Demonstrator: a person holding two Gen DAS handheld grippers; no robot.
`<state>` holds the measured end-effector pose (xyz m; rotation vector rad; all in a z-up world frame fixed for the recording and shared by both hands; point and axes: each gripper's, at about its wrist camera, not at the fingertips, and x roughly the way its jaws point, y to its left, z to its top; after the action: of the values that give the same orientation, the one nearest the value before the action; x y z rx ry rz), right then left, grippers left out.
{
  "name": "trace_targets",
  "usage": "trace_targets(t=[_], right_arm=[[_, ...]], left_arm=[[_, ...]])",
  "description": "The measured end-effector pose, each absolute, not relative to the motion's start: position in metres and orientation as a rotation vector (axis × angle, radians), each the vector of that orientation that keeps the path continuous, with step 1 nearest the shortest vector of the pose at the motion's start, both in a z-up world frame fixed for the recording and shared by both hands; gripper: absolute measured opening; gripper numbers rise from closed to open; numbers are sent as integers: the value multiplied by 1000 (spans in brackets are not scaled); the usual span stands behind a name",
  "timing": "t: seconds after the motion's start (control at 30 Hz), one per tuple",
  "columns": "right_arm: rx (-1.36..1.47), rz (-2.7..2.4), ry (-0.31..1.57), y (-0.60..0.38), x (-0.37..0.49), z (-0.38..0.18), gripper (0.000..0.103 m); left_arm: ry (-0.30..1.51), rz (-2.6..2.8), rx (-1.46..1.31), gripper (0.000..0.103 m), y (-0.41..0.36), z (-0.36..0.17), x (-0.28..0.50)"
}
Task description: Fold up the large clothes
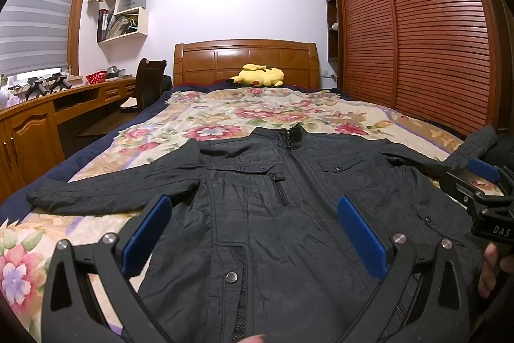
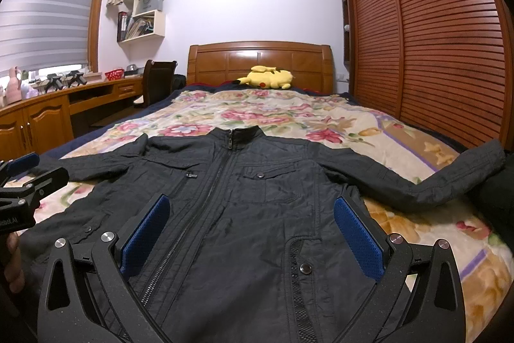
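Observation:
A dark zipped jacket (image 1: 273, 214) lies flat and face up on the floral bedspread (image 1: 225, 114), collar toward the headboard, both sleeves spread out sideways. It also shows in the right wrist view (image 2: 250, 208). My left gripper (image 1: 253, 208) is open and empty, held above the jacket's lower left half. My right gripper (image 2: 250, 208) is open and empty above the lower right half. The right gripper shows at the right edge of the left wrist view (image 1: 482, 182); the left gripper shows at the left edge of the right wrist view (image 2: 22, 179).
A yellow plush toy (image 1: 258, 75) lies by the wooden headboard (image 1: 245, 58). A wooden desk (image 1: 48, 114) with a chair (image 1: 149, 84) runs along the left. Slatted wardrobe doors (image 1: 417, 37) stand to the right of the bed.

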<state>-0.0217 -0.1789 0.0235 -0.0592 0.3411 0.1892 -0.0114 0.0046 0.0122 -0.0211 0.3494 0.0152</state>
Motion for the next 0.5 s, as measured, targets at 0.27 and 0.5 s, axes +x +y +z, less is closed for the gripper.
trace_targets(t=[0.27,0.5], right_arm=[[-58,190,342,-181,-20,22,103],[-56,190,343,-181,-20,22,103]], left_arm=[[348,15,-21,103,5,12,-12],[347,15,-22,103,5,11,-12]])
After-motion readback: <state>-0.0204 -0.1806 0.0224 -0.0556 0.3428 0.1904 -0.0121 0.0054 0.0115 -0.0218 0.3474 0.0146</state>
